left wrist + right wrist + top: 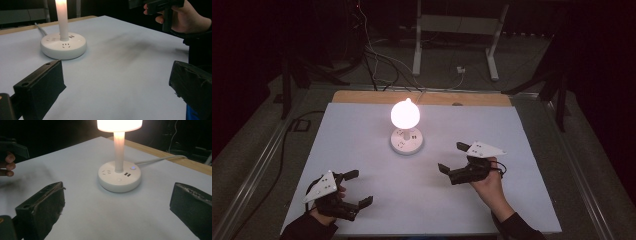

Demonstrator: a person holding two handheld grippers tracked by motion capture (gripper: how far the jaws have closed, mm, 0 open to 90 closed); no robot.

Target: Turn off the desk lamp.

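Observation:
A lit white table lamp [405, 114] stands on a round white socket base [407, 142] at the middle of the white table sheet [422, 200]. My left gripper [361, 187] rests near the front left, open, with nothing between its jaws. My right gripper [451, 156] sits right of the base, open and empty, pointing toward the lamp. In the left gripper view the base [63, 46] lies beyond my open gripper [117, 87]. From the right gripper view, the base [119, 178] with a blue light [133, 167] stands just ahead of my open gripper [117, 205].
The lamp's white cable [419, 96] runs off the back over the wooden table edge [362, 97]. A white frame [457, 30] and loose cables [377, 60] stand on the dark floor behind. Metal rails [257, 170] flank the table.

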